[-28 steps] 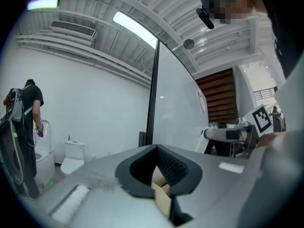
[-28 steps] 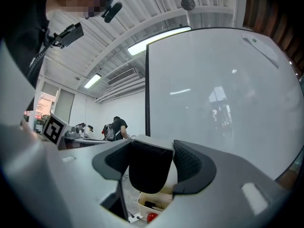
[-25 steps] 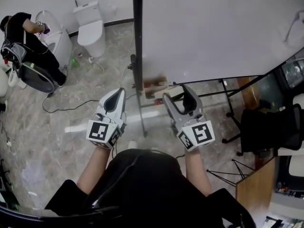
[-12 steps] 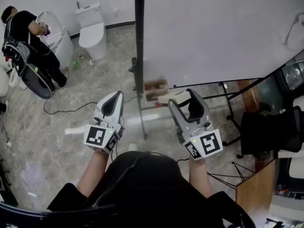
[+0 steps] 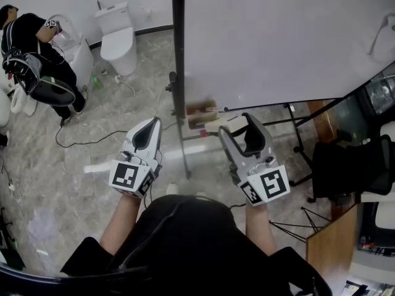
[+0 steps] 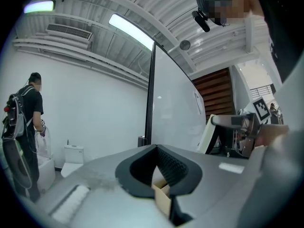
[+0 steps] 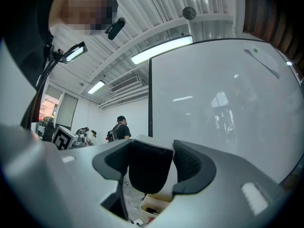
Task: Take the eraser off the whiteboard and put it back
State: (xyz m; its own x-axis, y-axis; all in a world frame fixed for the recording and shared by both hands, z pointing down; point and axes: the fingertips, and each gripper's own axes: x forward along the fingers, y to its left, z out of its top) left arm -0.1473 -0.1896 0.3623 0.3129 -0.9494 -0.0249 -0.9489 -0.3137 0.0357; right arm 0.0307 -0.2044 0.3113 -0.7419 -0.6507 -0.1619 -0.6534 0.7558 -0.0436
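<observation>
Eraser (image 7: 145,167): off the board, sitting between the fingers (image 7: 192,164) of the right gripper (image 5: 233,123). Dark face toward the camera, light top edge, rounded lower edge. It sits against the left finger; contact with the right one is unclear. Whiteboard (image 5: 278,36): upright on its stand, glossy white, black post on the left edge, just ahead of the eraser.

Left tool (image 6: 156,147), jaws together, before whiteboard (image 6: 173,103)
</observation>
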